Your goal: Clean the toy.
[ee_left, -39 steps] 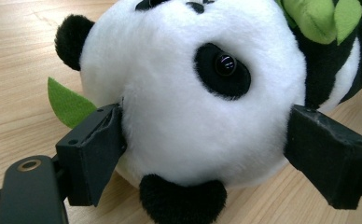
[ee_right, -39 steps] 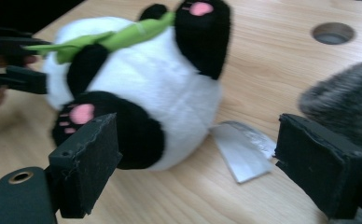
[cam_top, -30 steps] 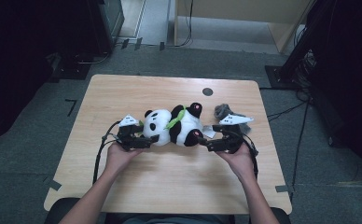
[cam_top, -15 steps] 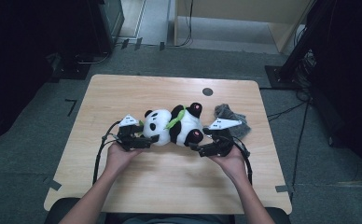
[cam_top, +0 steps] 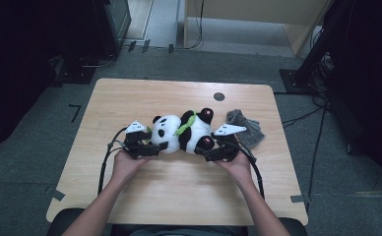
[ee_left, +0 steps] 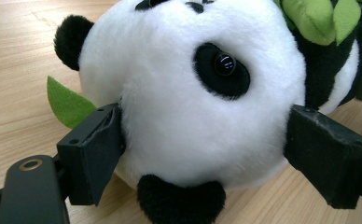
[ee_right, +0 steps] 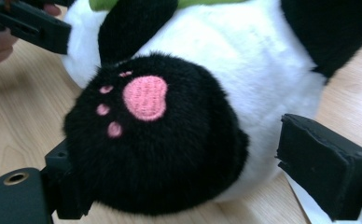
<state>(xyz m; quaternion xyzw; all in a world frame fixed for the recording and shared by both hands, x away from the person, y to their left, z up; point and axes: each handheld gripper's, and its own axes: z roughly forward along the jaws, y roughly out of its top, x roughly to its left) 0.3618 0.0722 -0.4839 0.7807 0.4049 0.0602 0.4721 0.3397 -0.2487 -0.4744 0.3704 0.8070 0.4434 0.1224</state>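
**A:** Start at the left side. What is there?

**B:** The left hand-held gripper (cam_top: 160, 146) lies low on the worktop (cam_top: 130, 98), held by the person's left hand (cam_top: 125, 164). Its jaws stand wide and clasp the head of the plush panda (cam_top: 181, 132). In the left gripper view both black jaws press into the white fur at either side of the head (ee_left: 188, 102), so it is gripping the toy.

**A:** And a green bit beside the head?

**B:** A green felt leaf (ee_left: 67, 102) lies flat on the wood, just beside the head and touching the near jaw. More green leaves (cam_top: 185, 124) sit across the panda's neck.

**A:** Where does the panda lie?

**B:** On its side at the middle of the worktop, head to the left, feet to the right, between the two grippers.

**A:** Now the right.

**B:** The right hand-held gripper (cam_top: 209, 152) is at the panda's lower end, held by the right hand (cam_top: 238, 167). In the right gripper view the black foot with the pink paw pad (ee_right: 144, 98) fills the space between the jaws. One jaw is buried in the fur; the other stands clear of the white body with a gap of bare wood between. So it is open around the foot, not clamped.

**A:** Anything farther right?

**B:** A crumpled grey cloth (cam_top: 245, 127) lies on the worktop just beyond the right gripper, near the panda's upper foot. A small dark round mark (cam_top: 219, 96) is on the worktop behind it, well apart.
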